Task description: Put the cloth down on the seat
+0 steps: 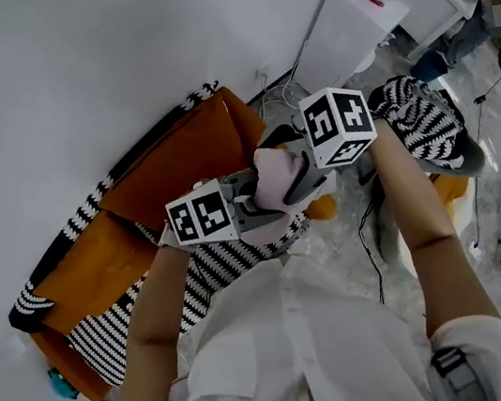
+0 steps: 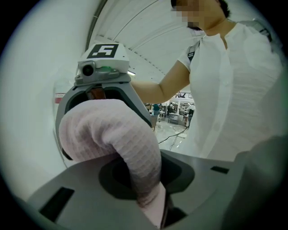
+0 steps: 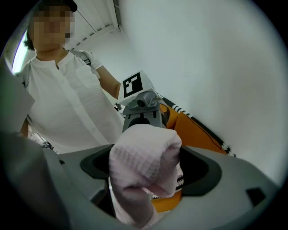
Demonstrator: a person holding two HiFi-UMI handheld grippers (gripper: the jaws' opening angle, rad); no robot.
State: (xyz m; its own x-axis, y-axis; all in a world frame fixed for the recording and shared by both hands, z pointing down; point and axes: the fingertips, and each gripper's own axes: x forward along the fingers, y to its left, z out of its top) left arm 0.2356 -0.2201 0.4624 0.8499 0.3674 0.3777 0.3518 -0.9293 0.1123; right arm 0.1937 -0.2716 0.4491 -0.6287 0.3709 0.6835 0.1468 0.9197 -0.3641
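Jaws of the left gripper (image 2: 157,210) stand narrow and pinch one end of a pale pink waffle-weave cloth (image 1: 276,179), which arches up from them and across to the right gripper (image 1: 304,176). That gripper's jaws stand wide apart. The cloth's other end lies bunched between them, and no pad can be seen pressing on it. The two grippers face each other closely, marker cubes outward, with the cloth bridging the short gap.

From the head view, the cloth hangs in the air over the right front corner of the seat (image 1: 210,273), a black-and-white striped cushion in an orange armchair (image 1: 181,154) edged with the same striped trim. The cloth does not lie on the seat. The armchair's back stands against a plain white wall (image 1: 40,78).

The grippers' grey bodies and the person's bare forearms (image 1: 156,315) crowd the space over the seat's front edge, and the person's white shirt (image 1: 304,348) fills the lower middle of the head view. To the right of the armchair, a zebra-patterned cushion (image 1: 423,123) sits on another orange piece. Dark cables (image 1: 369,242) trail over the pale marbled floor (image 1: 333,238), and a white cabinet (image 1: 351,30) stands near the wall.
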